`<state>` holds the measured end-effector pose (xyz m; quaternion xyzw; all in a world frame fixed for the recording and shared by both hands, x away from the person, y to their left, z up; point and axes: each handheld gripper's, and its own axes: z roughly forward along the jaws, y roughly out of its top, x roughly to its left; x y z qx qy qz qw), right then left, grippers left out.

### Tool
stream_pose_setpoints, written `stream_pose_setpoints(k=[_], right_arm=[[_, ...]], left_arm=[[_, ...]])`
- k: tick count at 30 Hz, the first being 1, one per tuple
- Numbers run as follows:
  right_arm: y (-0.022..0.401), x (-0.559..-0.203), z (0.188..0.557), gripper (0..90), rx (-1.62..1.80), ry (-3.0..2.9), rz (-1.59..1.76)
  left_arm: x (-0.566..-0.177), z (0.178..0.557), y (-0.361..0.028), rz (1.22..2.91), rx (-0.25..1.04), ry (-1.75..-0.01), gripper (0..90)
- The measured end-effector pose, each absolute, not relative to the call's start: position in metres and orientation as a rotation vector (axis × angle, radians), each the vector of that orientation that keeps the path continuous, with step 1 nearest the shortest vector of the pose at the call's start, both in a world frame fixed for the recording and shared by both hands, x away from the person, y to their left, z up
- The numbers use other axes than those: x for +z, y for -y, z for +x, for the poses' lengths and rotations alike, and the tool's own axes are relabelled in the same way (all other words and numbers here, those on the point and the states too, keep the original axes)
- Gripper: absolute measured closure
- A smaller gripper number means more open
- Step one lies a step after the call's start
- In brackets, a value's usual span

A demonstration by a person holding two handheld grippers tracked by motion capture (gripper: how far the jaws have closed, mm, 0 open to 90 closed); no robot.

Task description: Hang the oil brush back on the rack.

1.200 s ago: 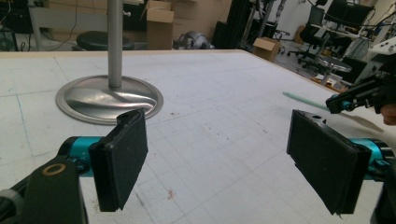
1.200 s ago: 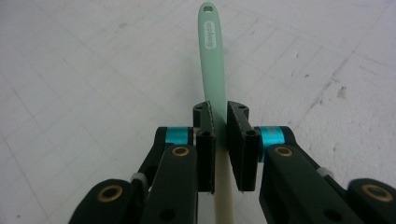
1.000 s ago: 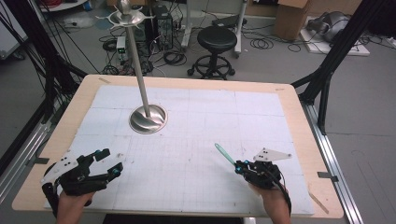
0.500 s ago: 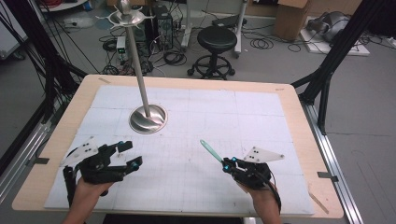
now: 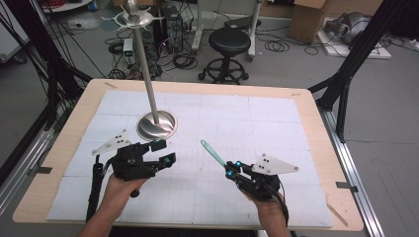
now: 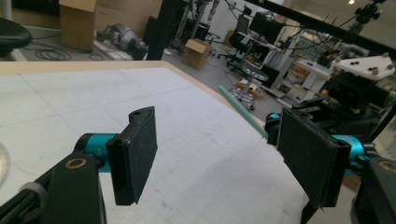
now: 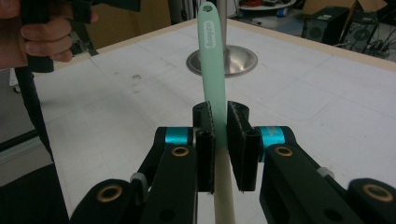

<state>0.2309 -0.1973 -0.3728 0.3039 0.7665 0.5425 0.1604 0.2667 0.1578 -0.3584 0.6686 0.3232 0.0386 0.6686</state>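
Right tongs (image 5: 232, 171) clamped on a slim mint-green plastic spatula handle (image 5: 213, 152) held above the white-covered worktop (image 5: 276, 123), left tongs (image 5: 165, 152) empty, jaws apart and just closing slightly, polished steel stand base (image 5: 156, 125) nearby.

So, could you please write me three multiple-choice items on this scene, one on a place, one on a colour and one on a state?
1. Where does the steel stand rest?
A. on the table's left half
B. at the table's right edge
C. on the floor

2. What colour is the handle that the right gripper holds?
A. red
B. mint green
C. black

3. How do the left gripper jaws stand?
A. shut on the handle
B. shut on nothing
C. apart, nothing between them

Answers: 1 A, the high view shows its round base left of centre on the white mat. 2 B, the right gripper view shows it pale green. 3 C, the left gripper view shows bare mat between the pads.
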Motion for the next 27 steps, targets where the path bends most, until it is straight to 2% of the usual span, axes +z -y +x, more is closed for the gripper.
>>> stream_pose_setpoints(k=[19,27], right_arm=[[0.165,-0.364,0.234,81.6,1.607,-2.151,0.802],[0.158,-0.365,0.232,81.6,1.614,-2.136,0.786]], left_arm=[[-0.355,0.274,-0.127,1.462,0.015,-0.809,37.4],[-0.358,0.278,-0.121,1.452,0.002,-0.863,37.4]])
